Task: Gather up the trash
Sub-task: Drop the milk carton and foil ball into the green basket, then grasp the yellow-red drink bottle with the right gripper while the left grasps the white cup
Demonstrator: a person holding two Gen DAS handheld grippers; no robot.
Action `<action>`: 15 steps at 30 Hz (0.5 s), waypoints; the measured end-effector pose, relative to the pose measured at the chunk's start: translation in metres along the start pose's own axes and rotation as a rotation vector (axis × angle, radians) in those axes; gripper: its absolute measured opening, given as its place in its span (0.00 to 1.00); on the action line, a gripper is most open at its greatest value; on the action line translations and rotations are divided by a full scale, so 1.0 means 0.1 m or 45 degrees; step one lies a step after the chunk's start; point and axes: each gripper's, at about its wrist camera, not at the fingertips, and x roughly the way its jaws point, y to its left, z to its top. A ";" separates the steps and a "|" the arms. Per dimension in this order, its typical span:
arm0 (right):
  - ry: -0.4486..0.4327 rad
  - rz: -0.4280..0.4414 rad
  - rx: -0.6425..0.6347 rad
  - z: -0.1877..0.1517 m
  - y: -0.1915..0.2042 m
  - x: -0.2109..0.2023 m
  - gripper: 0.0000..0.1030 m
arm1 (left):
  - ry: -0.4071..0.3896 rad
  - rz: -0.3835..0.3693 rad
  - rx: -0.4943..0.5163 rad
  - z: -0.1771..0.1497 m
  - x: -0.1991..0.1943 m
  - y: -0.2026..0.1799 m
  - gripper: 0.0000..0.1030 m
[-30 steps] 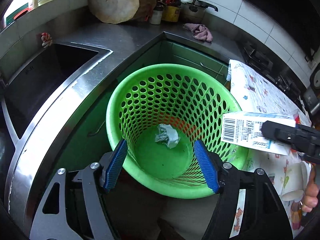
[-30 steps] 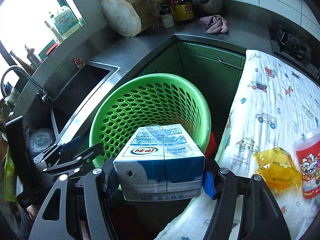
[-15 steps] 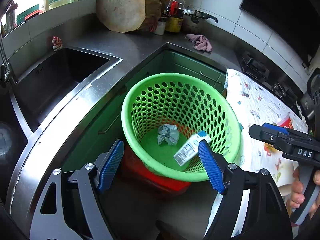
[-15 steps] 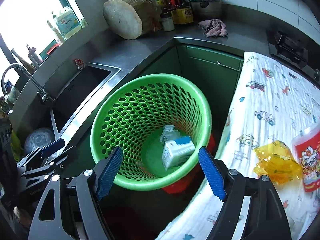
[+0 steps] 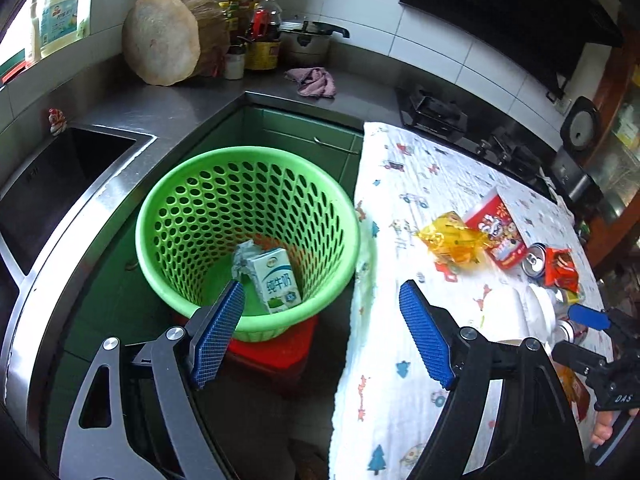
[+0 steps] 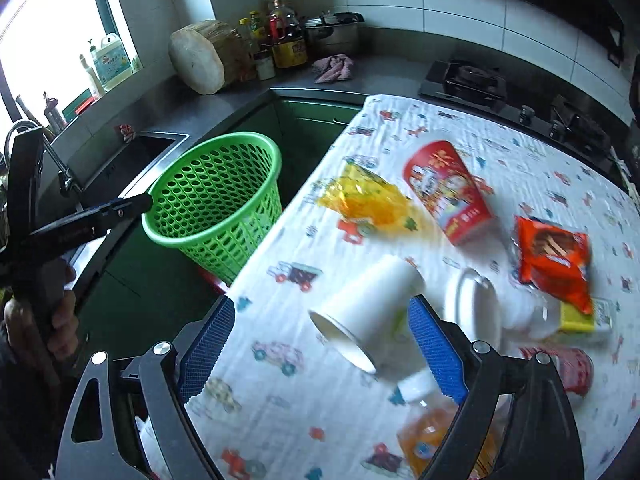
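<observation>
Right gripper (image 6: 322,350) just before paper cup (image 6: 366,314)

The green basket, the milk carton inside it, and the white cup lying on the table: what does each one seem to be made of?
Green basket: likely molded plastic, glossy, with even rows of punched holes.
Milk carton: probably coated paperboard, with sharp folded edges and a printed, slightly shiny face.
White cup: apparently paper, matte, with a thin rolled rim, though the blur leaves it uncertain.

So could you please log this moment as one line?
milk carton in green basket | left gripper open, empty | right gripper open over white cup
</observation>
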 end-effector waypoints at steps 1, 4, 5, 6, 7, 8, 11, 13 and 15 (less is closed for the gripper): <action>0.006 -0.015 0.006 -0.09 -0.07 -0.07 0.83 | 0.002 -0.011 0.009 -0.03 -0.01 -0.07 0.77; 0.034 -0.040 0.012 -0.36 -0.31 -0.25 0.84 | 0.008 -0.038 0.042 -0.08 -0.03 -0.30 0.77; 0.046 -0.053 0.008 -0.44 -0.37 -0.30 0.84 | 0.011 -0.045 0.053 -0.09 -0.03 -0.36 0.77; 0.057 -0.064 0.002 -0.52 -0.43 -0.33 0.84 | 0.015 -0.055 0.064 -0.10 -0.04 -0.43 0.77; 0.075 -0.072 -0.006 -0.59 -0.48 -0.35 0.84 | 0.019 -0.064 0.076 -0.12 -0.04 -0.50 0.77; 0.096 -0.085 -0.016 -0.67 -0.53 -0.36 0.84 | 0.023 -0.070 0.087 -0.13 -0.05 -0.54 0.78; 0.151 -0.107 -0.043 -0.85 -0.63 -0.36 0.84 | 0.024 -0.080 0.126 -0.17 -0.06 -0.71 0.81; 0.177 -0.114 -0.057 -0.94 -0.68 -0.33 0.84 | 0.027 -0.097 0.143 -0.18 -0.06 -0.79 0.81; 0.205 -0.111 -0.066 -1.00 -0.72 -0.29 0.84 | 0.036 -0.111 0.157 -0.19 -0.06 -0.87 0.81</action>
